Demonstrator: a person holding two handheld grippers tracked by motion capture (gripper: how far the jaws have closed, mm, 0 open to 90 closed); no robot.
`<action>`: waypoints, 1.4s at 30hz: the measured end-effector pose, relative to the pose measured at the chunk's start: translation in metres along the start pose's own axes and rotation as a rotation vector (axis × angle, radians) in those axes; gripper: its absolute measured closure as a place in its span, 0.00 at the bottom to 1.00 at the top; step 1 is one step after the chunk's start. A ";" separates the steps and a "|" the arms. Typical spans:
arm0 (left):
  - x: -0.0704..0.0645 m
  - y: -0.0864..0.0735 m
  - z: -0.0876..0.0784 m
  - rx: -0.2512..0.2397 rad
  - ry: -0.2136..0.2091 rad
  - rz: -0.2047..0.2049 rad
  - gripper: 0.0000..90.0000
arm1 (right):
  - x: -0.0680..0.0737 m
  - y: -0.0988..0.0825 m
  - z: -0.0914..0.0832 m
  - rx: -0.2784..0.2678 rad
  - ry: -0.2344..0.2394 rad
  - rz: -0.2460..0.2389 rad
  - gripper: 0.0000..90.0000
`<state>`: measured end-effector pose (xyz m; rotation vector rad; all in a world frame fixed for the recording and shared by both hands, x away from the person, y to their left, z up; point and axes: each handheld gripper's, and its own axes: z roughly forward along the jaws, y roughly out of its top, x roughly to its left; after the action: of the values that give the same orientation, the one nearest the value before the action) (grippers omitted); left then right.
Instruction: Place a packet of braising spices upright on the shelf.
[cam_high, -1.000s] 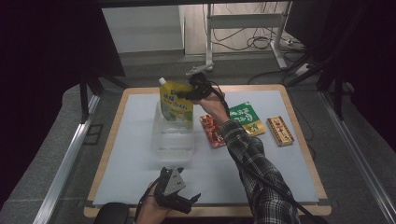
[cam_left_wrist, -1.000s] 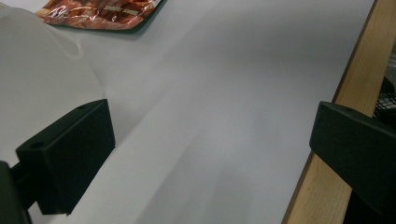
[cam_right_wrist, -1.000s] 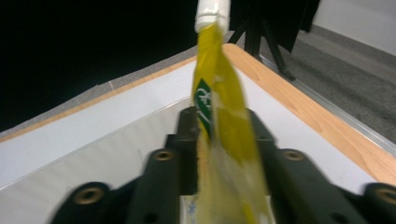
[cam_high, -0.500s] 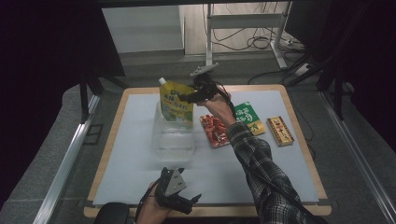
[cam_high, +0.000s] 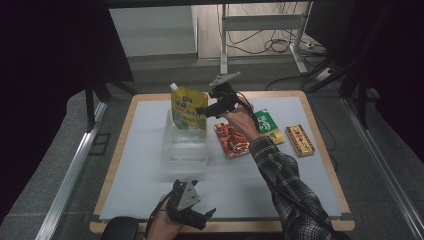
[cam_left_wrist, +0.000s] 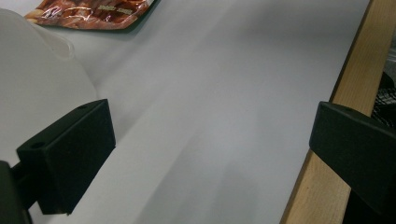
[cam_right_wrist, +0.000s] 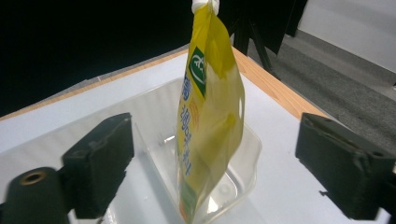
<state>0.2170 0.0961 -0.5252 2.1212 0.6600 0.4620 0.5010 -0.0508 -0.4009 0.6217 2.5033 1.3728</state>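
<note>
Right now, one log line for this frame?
right gripper: jaws just opened, clear of yellow pouch | pouch: upright in clear tray | left gripper: open, empty, near table edge

The yellow pouch (cam_right_wrist: 208, 116) is looking like glossy plastic film, kinda crinkly and catching light, with a white plastic spout on top. It's sitting in a clear tray (cam_right_wrist: 243, 163) that's reading as thin see-through plastic, smooth and a bit shiny on the rim. The tabletop (cam_high: 140, 150) is showing a matt pale sheet, paper-smooth, edged by bare light wood. The red snack packet (cam_high: 232, 140) is gleaming like foil wrap. The right tool (cam_right_wrist: 215, 168) is wearing matt black pads (cam_right_wrist: 98, 163), slightly rough-looking. The sleeve (cam_high: 285, 175) is looking like soft checked cloth.
</note>
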 end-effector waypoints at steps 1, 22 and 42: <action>0.000 0.000 0.000 -0.001 0.000 0.000 0.00 | 0.000 -0.002 -0.002 0.001 -0.007 -0.005 0.10; -0.001 0.000 0.001 -0.002 -0.005 0.004 0.00 | 0.007 -0.034 -0.032 0.040 -0.034 -0.019 0.02; -0.002 0.000 0.004 0.003 -0.014 0.015 0.00 | 0.010 -0.085 -0.057 0.072 -0.035 -0.002 0.02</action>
<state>0.2177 0.0924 -0.5275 2.1319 0.6378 0.4546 0.4486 -0.1293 -0.4413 0.6522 2.5346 1.2642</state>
